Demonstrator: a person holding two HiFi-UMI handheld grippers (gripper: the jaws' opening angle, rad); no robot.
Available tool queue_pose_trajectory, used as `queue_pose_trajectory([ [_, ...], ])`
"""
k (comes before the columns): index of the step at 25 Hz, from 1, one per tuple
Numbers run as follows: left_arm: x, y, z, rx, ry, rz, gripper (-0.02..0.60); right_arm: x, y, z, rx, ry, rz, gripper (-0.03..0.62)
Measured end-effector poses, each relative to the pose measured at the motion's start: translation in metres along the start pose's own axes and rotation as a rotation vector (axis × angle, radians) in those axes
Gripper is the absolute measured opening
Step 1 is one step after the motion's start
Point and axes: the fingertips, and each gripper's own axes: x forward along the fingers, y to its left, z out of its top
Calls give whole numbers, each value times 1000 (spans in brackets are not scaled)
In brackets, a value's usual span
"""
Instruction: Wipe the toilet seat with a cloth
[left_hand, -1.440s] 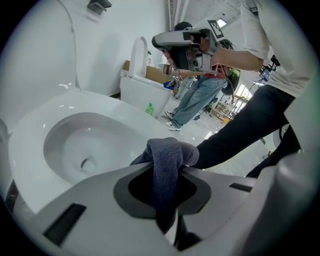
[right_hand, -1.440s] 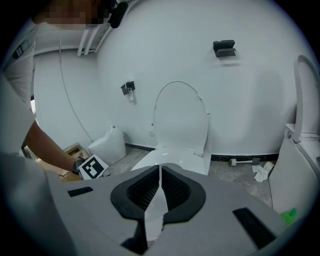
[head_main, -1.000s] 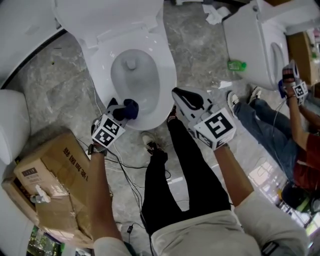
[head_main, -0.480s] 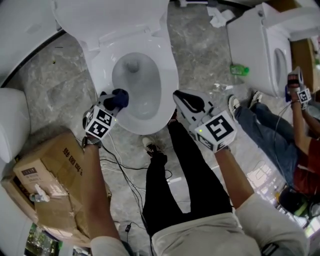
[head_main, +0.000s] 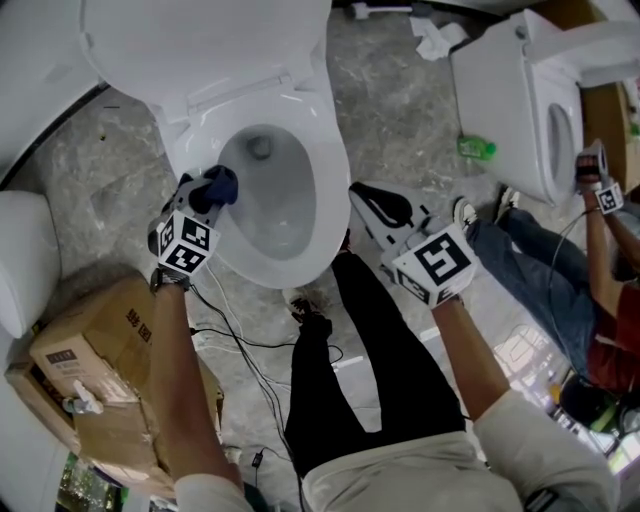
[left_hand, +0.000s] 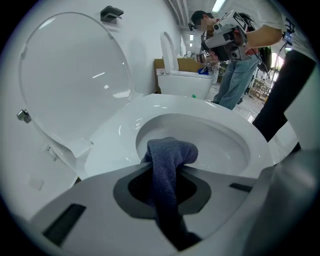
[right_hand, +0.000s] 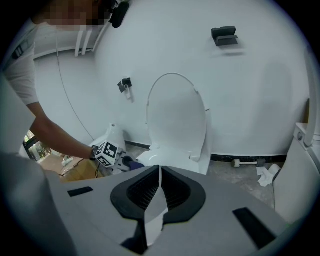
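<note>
The dark blue cloth (left_hand: 169, 152) is pinched in the clenched left claw (head_main: 203, 198), its bunched end at the left inner edge of the toilet seat (head_main: 335, 178). Leaning toward the bowl (head_main: 272, 205), it may dip inside or skim without pressing. The right claw (right_hand: 159, 175), clenched on nothing, hangs well apart.

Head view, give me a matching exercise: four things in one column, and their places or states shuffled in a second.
Things:
1 cloth
2 lid
3 box
4 bottle

Places or states:
A raised
B brown, lower left
C green, by the second toilet
D held by the left gripper

Pairs: 1-D, 2-A, 3-B, 4-C
</note>
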Motion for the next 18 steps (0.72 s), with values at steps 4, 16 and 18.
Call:
queue_pose_trajectory([
  [4, 6, 23, 10, 34, -2, 4, 41, 6, -12, 5, 5, 4, 3, 38],
  [16, 19, 68, 39, 52, -32, -4, 41, 31, -36, 21, 19, 8, 24, 38],
  [18, 23, 74, 47, 52, -30, 4, 41, 35, -39, 25, 14, 8, 29, 38],
])
